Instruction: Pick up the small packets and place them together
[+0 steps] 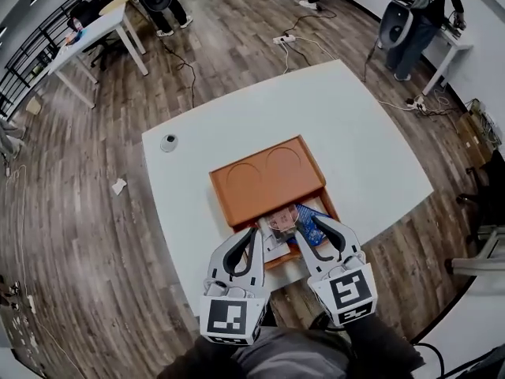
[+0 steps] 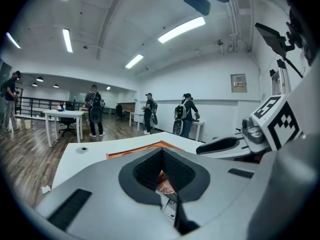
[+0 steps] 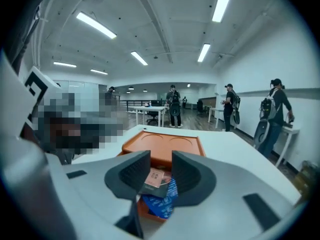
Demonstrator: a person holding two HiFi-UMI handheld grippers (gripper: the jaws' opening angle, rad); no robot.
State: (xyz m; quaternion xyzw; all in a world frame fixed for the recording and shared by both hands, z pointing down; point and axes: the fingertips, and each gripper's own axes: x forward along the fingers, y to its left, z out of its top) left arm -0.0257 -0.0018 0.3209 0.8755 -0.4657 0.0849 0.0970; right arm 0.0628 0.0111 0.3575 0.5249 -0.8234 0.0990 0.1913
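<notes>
An orange box (image 1: 264, 176) lies on the white table (image 1: 355, 133), and its drawer (image 1: 327, 205) is pulled out toward me. Inside the drawer lie small packets: a pink packet (image 1: 280, 221), a blue packet (image 1: 309, 226) and a pale one under them. My right gripper (image 1: 316, 226) hovers over the drawer's right side. It is open, and the pink packet (image 3: 156, 177) and blue packet (image 3: 160, 204) show through the gap between its pads without being pressed. My left gripper (image 1: 254, 232) hangs over the drawer's left side, its tips (image 2: 161, 153) meeting, with packets (image 2: 164, 186) visible below.
A small round grey object (image 1: 168, 141) sits at the table's far left corner. The near table edge runs just under both grippers. Beyond the table are a wooden floor with cables and a power strip (image 1: 284, 39), desks (image 1: 95, 34) and standing people (image 1: 418, 14).
</notes>
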